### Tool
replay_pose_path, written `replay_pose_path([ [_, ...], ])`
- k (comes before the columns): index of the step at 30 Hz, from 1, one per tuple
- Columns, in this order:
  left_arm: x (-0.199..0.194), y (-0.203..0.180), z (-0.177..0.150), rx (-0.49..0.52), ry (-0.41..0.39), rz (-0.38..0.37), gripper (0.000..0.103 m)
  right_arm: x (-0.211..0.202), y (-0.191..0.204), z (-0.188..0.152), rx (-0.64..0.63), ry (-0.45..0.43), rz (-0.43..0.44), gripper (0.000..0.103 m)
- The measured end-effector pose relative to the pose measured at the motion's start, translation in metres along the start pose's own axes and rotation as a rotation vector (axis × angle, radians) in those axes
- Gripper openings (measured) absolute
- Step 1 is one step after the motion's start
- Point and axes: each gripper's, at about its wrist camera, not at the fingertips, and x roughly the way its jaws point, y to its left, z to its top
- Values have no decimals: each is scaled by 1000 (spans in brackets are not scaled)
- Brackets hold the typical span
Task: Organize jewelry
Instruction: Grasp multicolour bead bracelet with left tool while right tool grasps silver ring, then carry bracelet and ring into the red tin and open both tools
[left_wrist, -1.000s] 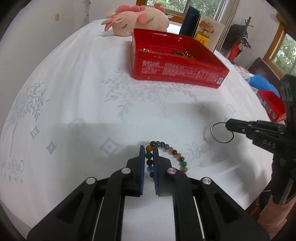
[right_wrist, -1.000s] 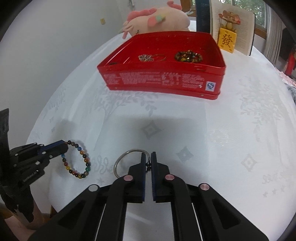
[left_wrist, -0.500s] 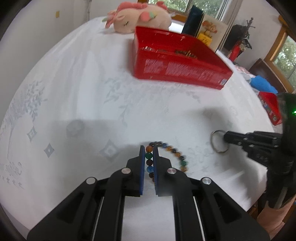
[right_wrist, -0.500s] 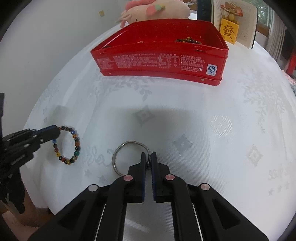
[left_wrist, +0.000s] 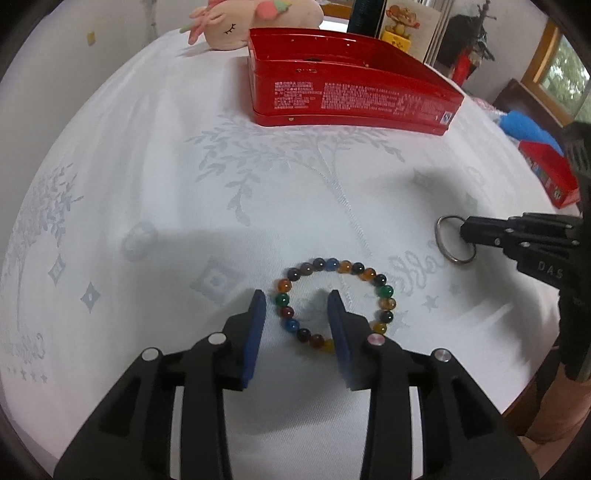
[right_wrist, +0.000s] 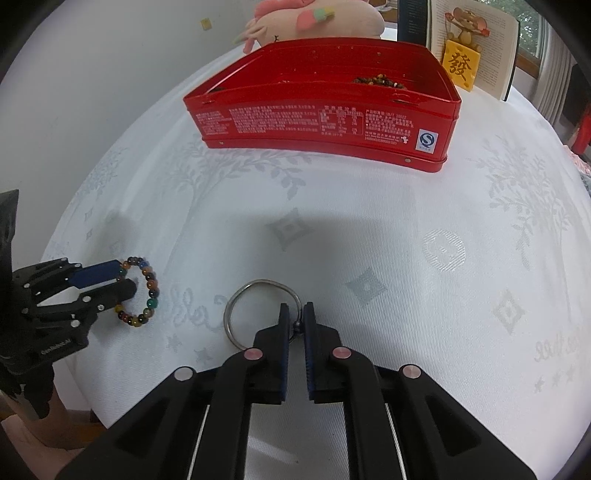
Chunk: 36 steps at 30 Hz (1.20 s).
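A bracelet of coloured beads (left_wrist: 334, 302) lies flat on the white tablecloth. My left gripper (left_wrist: 297, 308) is open, its jaws either side of the bracelet's left arc; it also shows in the right wrist view (right_wrist: 123, 278) with the bracelet (right_wrist: 142, 291). A thin silver bangle (right_wrist: 258, 314) lies on the cloth. My right gripper (right_wrist: 294, 314) stands slightly open around the bangle's small bead at its near edge; it shows in the left wrist view (left_wrist: 463, 230) with the bangle (left_wrist: 454, 243). A red tin (right_wrist: 325, 122) stands beyond, holding beaded jewelry (right_wrist: 378, 79).
A pink plush toy (right_wrist: 314, 18) lies behind the tin. A book and a yellow figurine (right_wrist: 461, 62) stand at the back right. A second red box (left_wrist: 550, 173) and a blue item (left_wrist: 524, 127) sit at the right. The table's near edge is close below both grippers.
Both grippers have come down to the cloth with the jewelry. My left gripper has opened and let go of the bead bracelet. My right gripper's jaws have parted a little around the bangle.
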Motion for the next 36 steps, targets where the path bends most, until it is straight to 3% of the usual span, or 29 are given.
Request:
replay_pose_path([
  [3,1,-1,2,4,-2,8,32,-2,-1,-1,1,-1,2,8],
  [5,2,1,3,-4,-11,26,12,-3,-1,-2,2,-2,7,9],
  [7,3,7,5,-26,-11,3,7,-3,-2,-3,3,-3,11,9],
  [14,-5,15,7,-80,-64,-44,6,-5,-4,-2,18,-5,31,9],
  [21,-44,23,16,-119,-179,-61,6,-15,-5,2,10,-42,65,5],
  [36,-89,9,53,-81,-287,-104,6,-63,-12,32,-24,-159,66,5],
])
